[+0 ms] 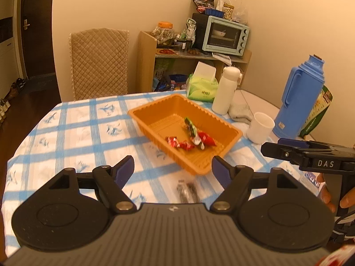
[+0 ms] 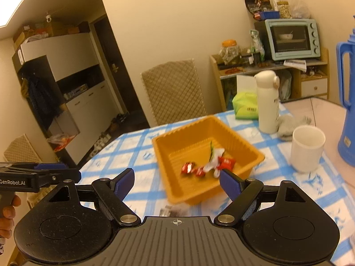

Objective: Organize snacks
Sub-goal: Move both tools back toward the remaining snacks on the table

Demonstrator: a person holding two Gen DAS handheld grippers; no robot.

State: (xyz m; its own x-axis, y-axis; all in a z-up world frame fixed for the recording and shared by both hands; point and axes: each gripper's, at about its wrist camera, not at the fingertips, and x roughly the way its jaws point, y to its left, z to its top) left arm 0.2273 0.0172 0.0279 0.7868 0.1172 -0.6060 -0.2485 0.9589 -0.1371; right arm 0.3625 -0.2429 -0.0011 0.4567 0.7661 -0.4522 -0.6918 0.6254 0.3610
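Ribbed rectangular orange plastic tray [image 1: 224,153], crinkly wrappers [image 1: 190,137]

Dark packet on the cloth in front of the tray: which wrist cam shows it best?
Left wrist. The dark packet lies between the open left gripper fingers, whole though blurred, just short of the orange tray. The right wrist view shows only a blurred strip of it, cut off by that gripper's body.

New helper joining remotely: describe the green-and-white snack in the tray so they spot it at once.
On the blue-checked tablecloth sits an orange tray. The green-and-white packet lies inside it, among red-wrapped candies; it is the only long, non-red wrapper there.
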